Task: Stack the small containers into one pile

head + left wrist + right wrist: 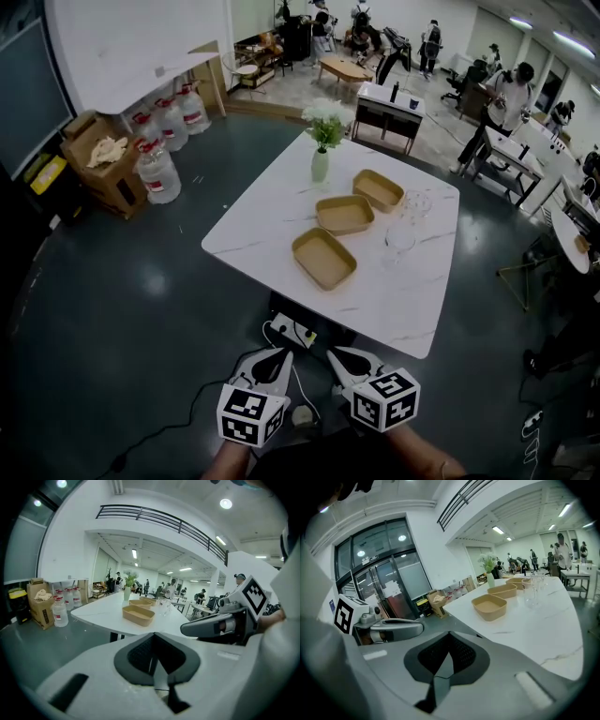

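The left claw (278, 357) and right claw (339, 357) are held pressed together and empty, short of the desk (244, 234), where three containers (345, 215) lie unstacked; a claw should be opened before the nearest container (323, 258) is reached

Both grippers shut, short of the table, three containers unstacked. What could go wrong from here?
1. A clear glass stands close beside the near container, on the side of the right gripper; a careless swing there could topple it.
2. The flower vase stands near the middle container and far container; reaching for either might tip it.
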### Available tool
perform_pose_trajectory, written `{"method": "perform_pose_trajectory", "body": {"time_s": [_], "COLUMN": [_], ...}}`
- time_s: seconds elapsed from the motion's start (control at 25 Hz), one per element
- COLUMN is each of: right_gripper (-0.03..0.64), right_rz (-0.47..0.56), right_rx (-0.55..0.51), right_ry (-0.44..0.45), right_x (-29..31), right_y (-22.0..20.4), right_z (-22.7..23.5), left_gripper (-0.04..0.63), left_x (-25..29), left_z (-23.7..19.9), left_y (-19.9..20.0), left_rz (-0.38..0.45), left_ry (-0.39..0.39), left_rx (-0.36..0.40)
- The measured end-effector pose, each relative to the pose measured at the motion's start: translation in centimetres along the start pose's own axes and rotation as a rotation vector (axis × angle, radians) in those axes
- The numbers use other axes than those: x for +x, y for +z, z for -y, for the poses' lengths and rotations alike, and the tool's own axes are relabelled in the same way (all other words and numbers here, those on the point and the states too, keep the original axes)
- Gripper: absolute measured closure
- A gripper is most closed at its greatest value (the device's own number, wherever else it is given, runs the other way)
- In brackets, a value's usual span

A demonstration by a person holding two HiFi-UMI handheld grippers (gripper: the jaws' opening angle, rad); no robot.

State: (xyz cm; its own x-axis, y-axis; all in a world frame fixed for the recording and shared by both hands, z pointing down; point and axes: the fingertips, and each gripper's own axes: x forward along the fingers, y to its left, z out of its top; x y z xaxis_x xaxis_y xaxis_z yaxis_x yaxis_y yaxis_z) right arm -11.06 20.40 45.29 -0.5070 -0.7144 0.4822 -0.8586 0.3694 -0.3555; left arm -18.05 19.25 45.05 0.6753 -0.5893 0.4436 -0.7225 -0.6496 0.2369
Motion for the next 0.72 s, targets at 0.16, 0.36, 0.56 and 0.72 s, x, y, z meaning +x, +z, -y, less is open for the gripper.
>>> {"method": "perform_pose_trajectory", "body": {"time_s": [0.16, 0.36, 0.56, 0.72], "right_gripper": [0.616, 0.617, 0.617, 0.617], "right_rz": [0.009, 0.016, 0.032, 0.041], "right_rx": [-0.007, -0.014, -0.025, -0.01], "right_ry": [-0.006, -0.015, -0.037, -0.033], "right_x": [1.4, 1.7, 3.3, 4.5], "right_y": [0.5, 1.5, 3.1, 4.9], "right_z": [0.1, 1.5, 4.0, 6.0], "left_gripper": [0.598, 0.598, 0.598, 0.598], "left_x": [0.4, 1.8, 4.6, 7.3], "left_z": [-1.6, -2.4, -3.6, -4.6], "left_y": [-0.2, 0.7, 1.7, 3.4], "left_rz": [0.001, -0.001, -0.02, -0.032], "left_ry": [-0.002, 0.005, -0.001, -0.017], "left_rx": [-0.006, 0.001, 0.026, 0.067]}}
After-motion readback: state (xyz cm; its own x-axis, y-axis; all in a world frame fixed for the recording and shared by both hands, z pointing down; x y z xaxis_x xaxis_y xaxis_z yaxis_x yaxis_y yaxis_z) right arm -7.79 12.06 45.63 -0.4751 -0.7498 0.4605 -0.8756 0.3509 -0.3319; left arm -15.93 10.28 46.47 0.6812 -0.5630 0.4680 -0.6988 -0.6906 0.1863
